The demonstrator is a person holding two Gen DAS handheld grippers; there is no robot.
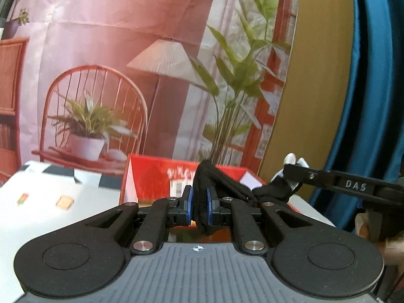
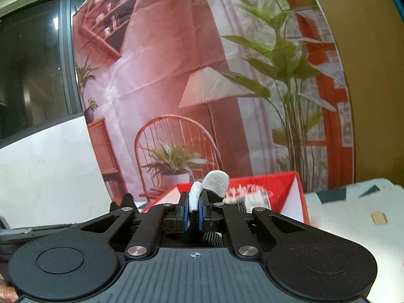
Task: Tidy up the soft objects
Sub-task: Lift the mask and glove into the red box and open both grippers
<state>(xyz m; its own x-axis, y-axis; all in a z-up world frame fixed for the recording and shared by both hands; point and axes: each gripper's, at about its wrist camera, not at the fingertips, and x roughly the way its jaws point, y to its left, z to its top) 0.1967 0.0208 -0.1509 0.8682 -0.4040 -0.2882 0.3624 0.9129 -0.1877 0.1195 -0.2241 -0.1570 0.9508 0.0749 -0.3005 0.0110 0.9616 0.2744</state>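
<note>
Held up in front of a red box (image 1: 156, 176), a black-and-white sock (image 1: 224, 184) stretches between both claws, the left gripper (image 1: 200, 203) pinching its black cuff and the right gripper (image 2: 194, 210) pinching its white toe end.

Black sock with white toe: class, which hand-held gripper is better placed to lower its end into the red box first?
Probably the left hand-held gripper: its cuff end of the black sock with white toe hangs directly before the red box.
</note>
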